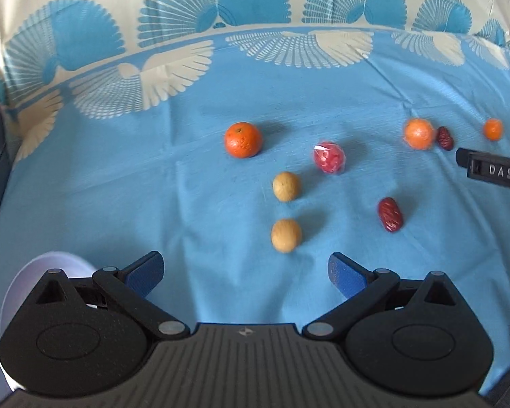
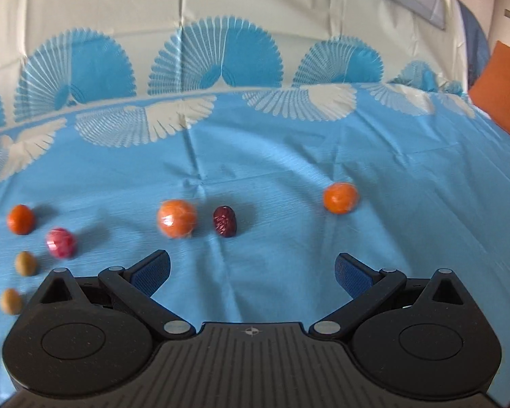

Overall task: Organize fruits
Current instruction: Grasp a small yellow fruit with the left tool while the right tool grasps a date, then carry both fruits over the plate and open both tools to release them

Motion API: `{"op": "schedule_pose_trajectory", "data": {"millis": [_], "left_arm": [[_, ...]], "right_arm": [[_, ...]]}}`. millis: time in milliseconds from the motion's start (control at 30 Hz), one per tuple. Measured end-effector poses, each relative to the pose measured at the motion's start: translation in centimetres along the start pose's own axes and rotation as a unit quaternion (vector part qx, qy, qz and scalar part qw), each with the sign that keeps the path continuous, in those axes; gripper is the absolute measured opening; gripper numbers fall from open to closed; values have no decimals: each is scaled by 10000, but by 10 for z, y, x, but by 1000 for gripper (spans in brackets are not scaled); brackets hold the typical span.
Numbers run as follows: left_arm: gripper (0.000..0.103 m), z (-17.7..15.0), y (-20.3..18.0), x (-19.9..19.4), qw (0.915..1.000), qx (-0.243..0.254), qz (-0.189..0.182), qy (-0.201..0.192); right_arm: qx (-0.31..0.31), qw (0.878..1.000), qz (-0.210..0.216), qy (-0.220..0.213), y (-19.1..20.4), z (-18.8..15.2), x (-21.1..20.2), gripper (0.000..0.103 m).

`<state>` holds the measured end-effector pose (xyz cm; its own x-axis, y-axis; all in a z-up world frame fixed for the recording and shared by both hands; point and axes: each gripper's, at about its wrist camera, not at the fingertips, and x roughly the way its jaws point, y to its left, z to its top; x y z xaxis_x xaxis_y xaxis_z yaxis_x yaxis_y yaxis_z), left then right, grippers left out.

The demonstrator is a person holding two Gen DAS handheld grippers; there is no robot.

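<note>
Fruits lie scattered on a blue cloth (image 1: 119,187). In the left wrist view: a large orange (image 1: 243,139), a red wrapped fruit (image 1: 329,158), two tan round fruits (image 1: 286,186) (image 1: 286,235), a red date (image 1: 390,214), a wrapped orange (image 1: 418,133), a second date (image 1: 445,138) and a small orange (image 1: 493,129). My left gripper (image 1: 245,270) is open and empty, just short of the nearer tan fruit. My right gripper (image 2: 251,273) is open and empty, below the wrapped orange (image 2: 176,218) and the date (image 2: 225,221). It shows at the right edge of the left wrist view (image 1: 489,170).
A white bowl (image 1: 47,265) sits at the lower left, partly hidden behind my left gripper. The cloth's cream patterned border (image 2: 221,17) rises at the back. An orange cushion (image 2: 503,91) stands at the far right. Another wrapped orange (image 2: 340,198) lies to the right.
</note>
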<state>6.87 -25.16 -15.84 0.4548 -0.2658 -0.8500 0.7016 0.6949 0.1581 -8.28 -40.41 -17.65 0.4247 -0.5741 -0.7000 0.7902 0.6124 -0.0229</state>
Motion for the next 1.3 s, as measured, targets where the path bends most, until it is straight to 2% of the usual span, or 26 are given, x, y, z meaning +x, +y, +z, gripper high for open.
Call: {"op": "schedule_pose_trajectory", "data": {"millis": [133,267,367,433,467,500,533,567,600,667,733,867,1000,1133,1300], "left_arm": [[103,9,-5,38,9998,170,128,68],[103,8,-4,53,9997,216,108,-1],[103,3,-2,51,9998,136,68,-105],[103,2,-2,49,9998,127,46,-115],[96,3,-3,48,9998,133,-23,-116],[73,3,-3,44,9996,121,-223,-134],[50,4,-3,39,9986,89,-484,-168],[28,6,-6,33,9980,104,-600,-154],[27,7,-11,26,9984,167,-504,-199],[27,7,-14,9,9973,208,-538,-457],[27,7,-12,-8,9964,116,-651,-526],[27,-2,5,-52,9953,-187,-798,-520],[27,-30,27,-106,9957,-343,-678,-529],[27,-69,55,-156,9967,-506,-442,-445],[27,-120,93,-213,9963,-755,-89,-392]], "right_arm": [[-156,9998,-76,-10,4,6,43,102],[-126,9999,108,-10,4,3,70,102],[-302,9986,94,-414,7,-8,67,102],[-251,9986,163,-439,4,-9,66,102],[-270,9985,165,-445,4,-8,65,102],[-323,9982,189,-470,4,-8,64,98],[-421,9971,211,-594,6,-9,60,68],[-556,9958,199,-699,9,-9,57,44],[-686,9951,216,-675,12,-7,54,26],[-473,9972,273,-520,10,-2,51,26],[-97,9990,157,-414,2,2,43,26],[578,9968,160,-526,-17,4,-9,26],[831,9935,436,-649,-25,-13,-87,26],[551,9926,867,-653,-8,-44,-168,26],[32,9866,1552,-507,31,-74,-246,26]]}}
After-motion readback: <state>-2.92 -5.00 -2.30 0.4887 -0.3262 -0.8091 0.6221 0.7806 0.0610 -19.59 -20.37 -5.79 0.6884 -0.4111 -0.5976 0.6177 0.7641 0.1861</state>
